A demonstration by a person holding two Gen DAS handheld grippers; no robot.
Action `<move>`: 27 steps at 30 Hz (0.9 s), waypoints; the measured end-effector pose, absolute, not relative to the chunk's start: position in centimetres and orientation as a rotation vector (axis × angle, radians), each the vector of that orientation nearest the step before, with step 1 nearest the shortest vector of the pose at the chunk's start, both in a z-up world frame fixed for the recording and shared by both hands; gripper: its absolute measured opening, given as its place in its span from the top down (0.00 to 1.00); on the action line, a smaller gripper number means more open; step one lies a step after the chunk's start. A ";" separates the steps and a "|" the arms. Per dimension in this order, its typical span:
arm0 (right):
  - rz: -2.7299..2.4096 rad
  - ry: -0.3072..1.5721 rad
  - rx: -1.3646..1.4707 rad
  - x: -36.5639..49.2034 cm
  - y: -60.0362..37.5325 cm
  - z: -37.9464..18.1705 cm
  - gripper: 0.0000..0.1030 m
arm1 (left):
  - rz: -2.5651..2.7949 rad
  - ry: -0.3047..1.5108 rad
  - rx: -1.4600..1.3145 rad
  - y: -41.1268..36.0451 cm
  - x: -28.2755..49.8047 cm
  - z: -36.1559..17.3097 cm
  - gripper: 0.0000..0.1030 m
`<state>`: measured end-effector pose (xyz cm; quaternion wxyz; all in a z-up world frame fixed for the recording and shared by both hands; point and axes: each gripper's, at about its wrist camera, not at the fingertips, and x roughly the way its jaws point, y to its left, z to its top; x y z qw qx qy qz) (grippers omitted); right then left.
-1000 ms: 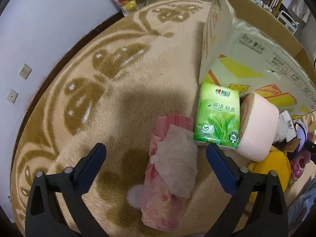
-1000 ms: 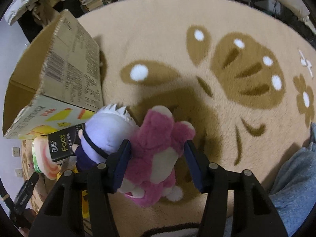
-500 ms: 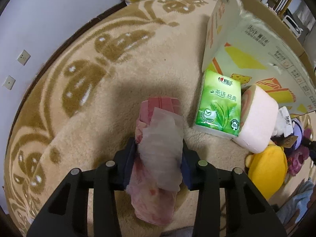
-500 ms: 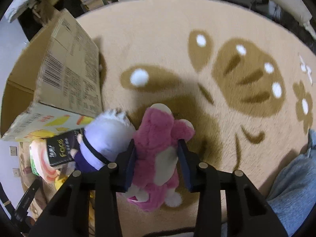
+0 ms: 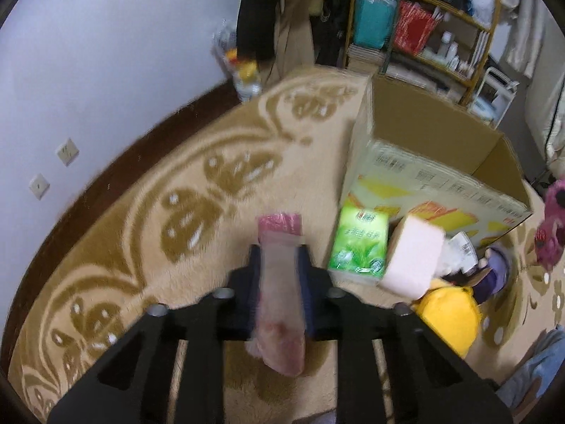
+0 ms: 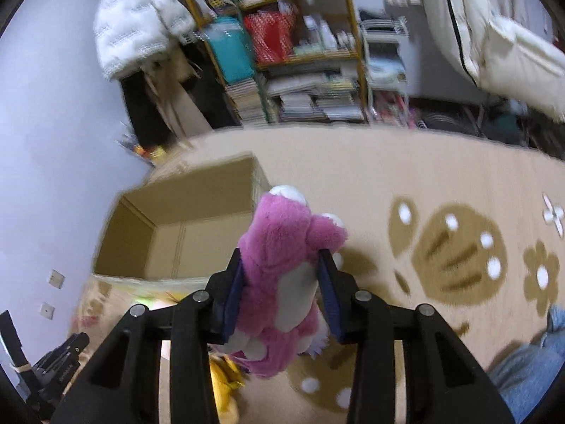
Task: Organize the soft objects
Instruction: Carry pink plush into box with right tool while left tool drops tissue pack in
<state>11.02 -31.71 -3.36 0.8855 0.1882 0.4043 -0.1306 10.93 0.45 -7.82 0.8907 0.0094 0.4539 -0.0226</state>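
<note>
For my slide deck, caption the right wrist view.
Right hand-held gripper clamps pink plush toy before open cardboard box.

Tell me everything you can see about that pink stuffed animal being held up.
The pink plush toy is fuzzy magenta with a pale grey-white belly and white tips on top. It hangs upright, lifted off the beige rug, squeezed at its middle between the blue pads of the right tool. Only the pads touch it. Behind it, to the left, stands an open cardboard box.
</note>
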 end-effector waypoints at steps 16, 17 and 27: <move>-0.135 0.665 0.309 9.9 -28.7 2.1 0.59 | -0.064 1.089 0.036 -0.5 12.9 -10.6 0.85; -0.132 0.663 0.308 10.0 -28.8 1.9 0.59 | -0.057 1.103 0.025 -0.3 13.1 -11.0 0.85; -0.076 0.640 0.266 11.1 -28.0 2.2 0.59 | -0.030 1.237 0.067 -1.2 14.9 -14.8 0.46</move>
